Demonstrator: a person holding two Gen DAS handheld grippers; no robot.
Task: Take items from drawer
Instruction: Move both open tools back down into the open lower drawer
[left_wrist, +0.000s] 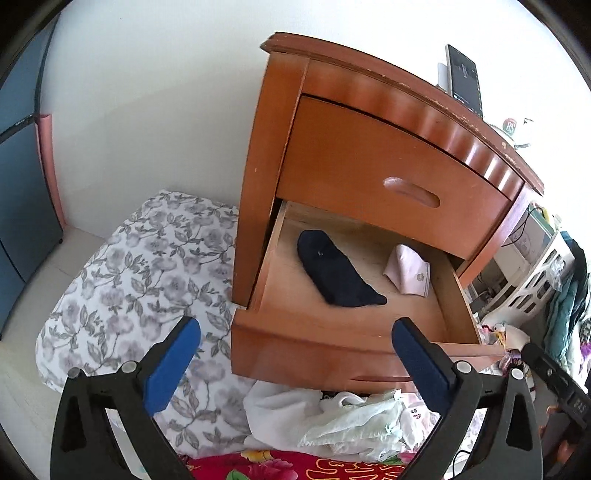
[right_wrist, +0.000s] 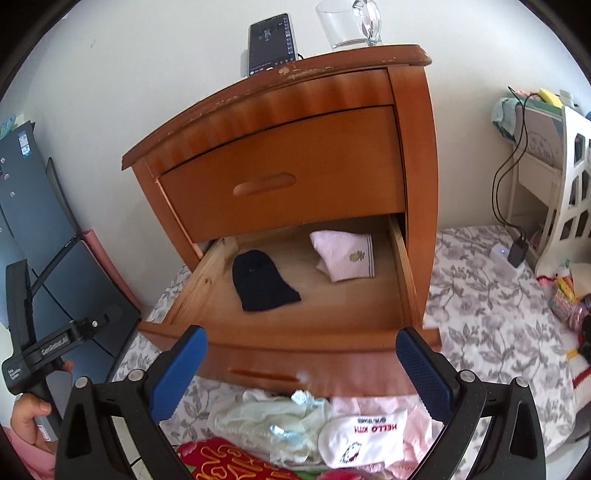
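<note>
The lower drawer (left_wrist: 295, 332) (right_wrist: 280, 354) of a wooden nightstand (left_wrist: 369, 122) (right_wrist: 295, 110) stands pulled out. Inside lie a dark navy sock (left_wrist: 338, 271) (right_wrist: 262, 282) on the left and a folded pale pink sock (left_wrist: 408, 273) (right_wrist: 345, 254) on the right. My left gripper (left_wrist: 295, 354) hovers open in front of the drawer's front panel, nothing between its blue pads. My right gripper (right_wrist: 301, 363) is also open and empty, just before the drawer front. A pile of light clothes (left_wrist: 332, 421) (right_wrist: 295, 424), with a white Hello Kitty sock (right_wrist: 362, 439), lies below the drawer.
The nightstand stands on a floral sheet (left_wrist: 140, 280) (right_wrist: 498, 317). A phone (right_wrist: 267, 44) and a glass (right_wrist: 341, 27) sit on its top. A red patterned cloth (left_wrist: 277, 467) lies nearest me. A white shelf (right_wrist: 569, 184) and charger (right_wrist: 517, 251) are at right. A hand (right_wrist: 29, 417) holds the left gripper's handle.
</note>
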